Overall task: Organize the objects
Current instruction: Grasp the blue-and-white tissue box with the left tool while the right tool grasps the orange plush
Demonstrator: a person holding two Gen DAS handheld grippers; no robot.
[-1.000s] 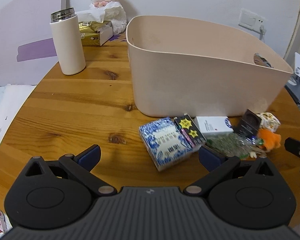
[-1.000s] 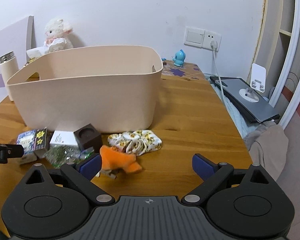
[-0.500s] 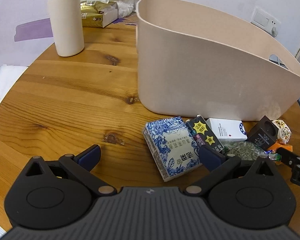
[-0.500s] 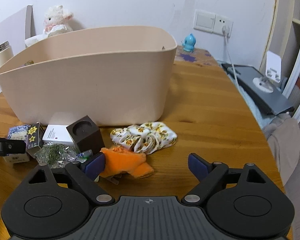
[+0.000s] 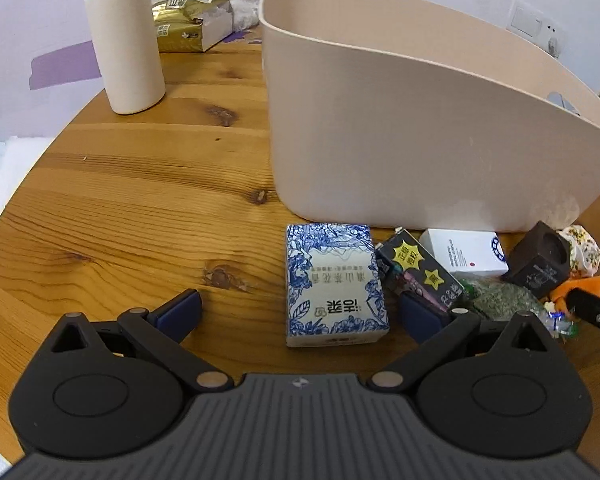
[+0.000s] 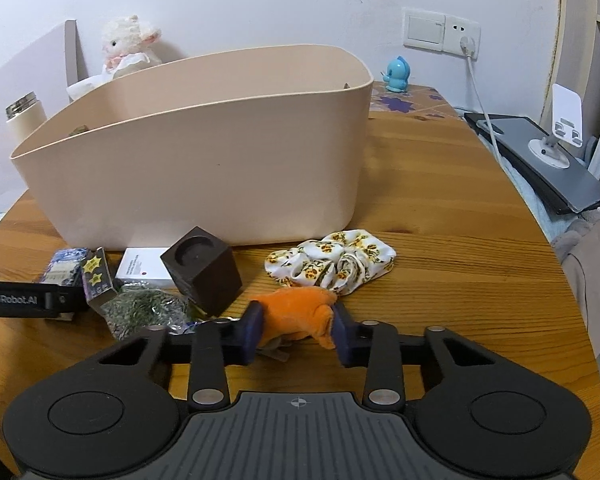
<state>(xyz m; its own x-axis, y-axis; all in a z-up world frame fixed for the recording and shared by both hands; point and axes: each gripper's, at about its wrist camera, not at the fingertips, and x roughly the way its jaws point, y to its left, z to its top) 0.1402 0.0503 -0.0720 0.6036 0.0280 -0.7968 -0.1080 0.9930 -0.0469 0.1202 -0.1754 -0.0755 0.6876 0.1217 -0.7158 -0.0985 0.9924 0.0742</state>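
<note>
Squeezing fuzzy orange plush toy [image 6: 296,314], right gripper [image 6: 298,330]; left gripper [image 5: 300,312] wide, seemingly straddling glossy blue-white carton [image 5: 334,284].

My counter [image 5: 140,208] is warm brown knotted wood. The bin [image 6: 204,176] on it is pale beige. One box [image 5: 334,284] carries a blue-and-white floral print, another box [image 5: 420,272] is black with yellow stars. The plush toy [image 6: 296,312] is orange, the scrunchie [image 6: 332,260] white with yellow flowers, the cube [image 6: 202,272] dark brown.
</note>
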